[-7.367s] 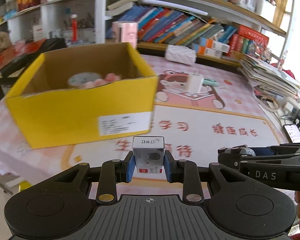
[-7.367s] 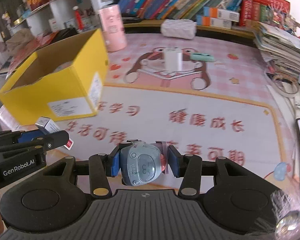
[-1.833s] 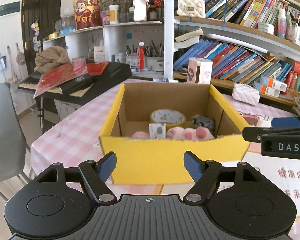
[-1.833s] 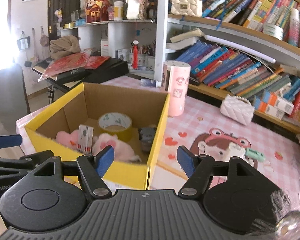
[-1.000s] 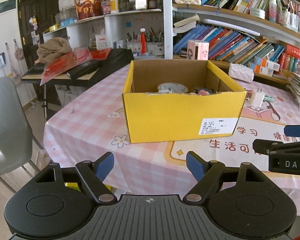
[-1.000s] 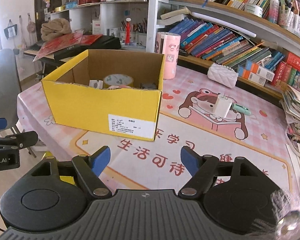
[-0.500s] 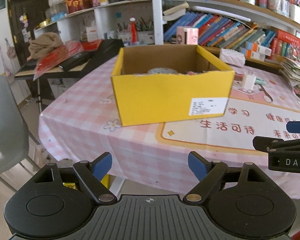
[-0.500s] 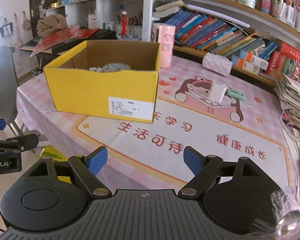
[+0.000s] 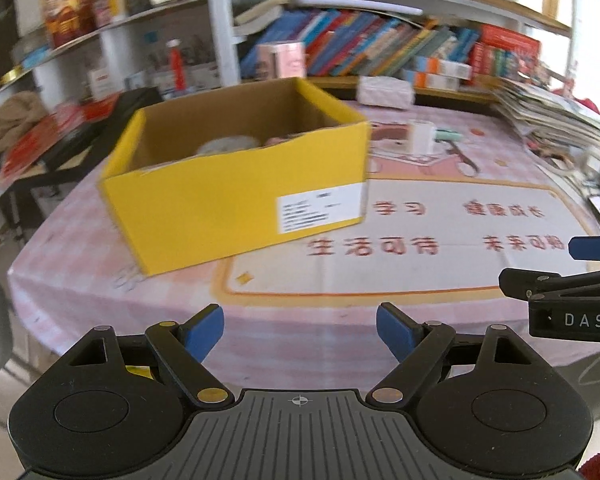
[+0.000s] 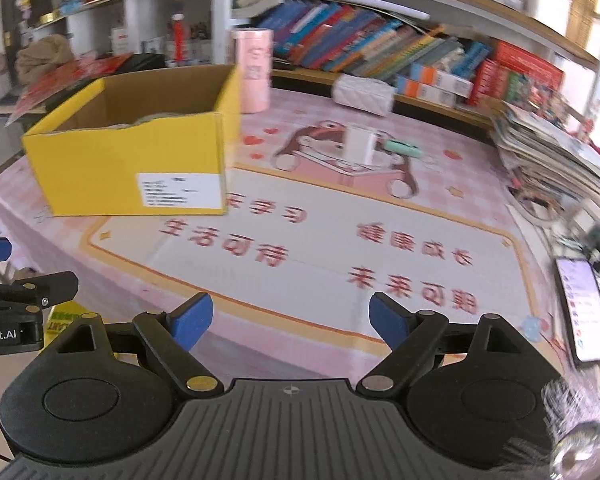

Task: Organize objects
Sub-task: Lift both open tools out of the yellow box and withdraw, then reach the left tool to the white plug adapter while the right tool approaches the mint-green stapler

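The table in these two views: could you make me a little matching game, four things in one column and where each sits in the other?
Things:
1. yellow cardboard box
2. pink cylindrical tin
3. white plug adapter
4. smartphone with lit screen

Places:
A. on the cartoon animal print of the mat
B. at the table's right edge
C. behind the box's far right corner
D. on the left part of the table

Pairs: 1-D, 2-C, 3-A, 4-B

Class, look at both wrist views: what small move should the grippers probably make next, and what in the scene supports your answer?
Probably the right gripper should reach forward toward the white charger. Both it and the left gripper are open and empty, while the charger and the mint-green item lie on the mat, outside the yellow box.
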`<state>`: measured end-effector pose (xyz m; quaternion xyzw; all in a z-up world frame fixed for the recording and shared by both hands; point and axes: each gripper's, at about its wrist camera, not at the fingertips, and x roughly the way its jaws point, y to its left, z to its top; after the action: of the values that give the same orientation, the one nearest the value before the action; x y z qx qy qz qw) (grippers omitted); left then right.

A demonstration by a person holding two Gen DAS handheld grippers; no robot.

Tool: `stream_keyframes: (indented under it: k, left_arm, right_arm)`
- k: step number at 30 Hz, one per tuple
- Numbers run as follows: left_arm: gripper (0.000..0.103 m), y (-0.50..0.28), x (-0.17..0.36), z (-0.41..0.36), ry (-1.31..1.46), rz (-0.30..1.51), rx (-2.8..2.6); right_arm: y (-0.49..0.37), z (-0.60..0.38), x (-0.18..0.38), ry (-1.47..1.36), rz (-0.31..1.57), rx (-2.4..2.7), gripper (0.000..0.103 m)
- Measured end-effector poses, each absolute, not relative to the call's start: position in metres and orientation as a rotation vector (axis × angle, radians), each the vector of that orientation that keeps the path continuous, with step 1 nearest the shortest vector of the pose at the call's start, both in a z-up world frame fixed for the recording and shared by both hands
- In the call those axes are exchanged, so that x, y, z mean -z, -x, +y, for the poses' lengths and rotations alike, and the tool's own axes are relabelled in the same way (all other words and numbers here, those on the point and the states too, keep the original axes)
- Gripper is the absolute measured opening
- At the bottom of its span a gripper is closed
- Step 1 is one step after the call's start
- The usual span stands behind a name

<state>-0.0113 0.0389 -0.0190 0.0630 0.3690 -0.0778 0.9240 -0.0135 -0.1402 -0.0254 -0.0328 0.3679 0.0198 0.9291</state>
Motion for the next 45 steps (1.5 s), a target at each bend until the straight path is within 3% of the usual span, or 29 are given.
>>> stream_keyframes:
  k: [23, 45]
  left_arm:
    - [0.086, -0.066, 0.022, -0.075, -0.188, 0.758, 0.344]
    - [0.085, -0.135, 0.018, -0.122, -0.138, 0.707, 0.213]
  right_arm:
    - [-0.039, -0.249, 0.026, 0.011, 0.792, 0.125, 0.086]
    - [-0.141, -0.308, 0.017, 0.013, 0.721, 0.018, 0.086]
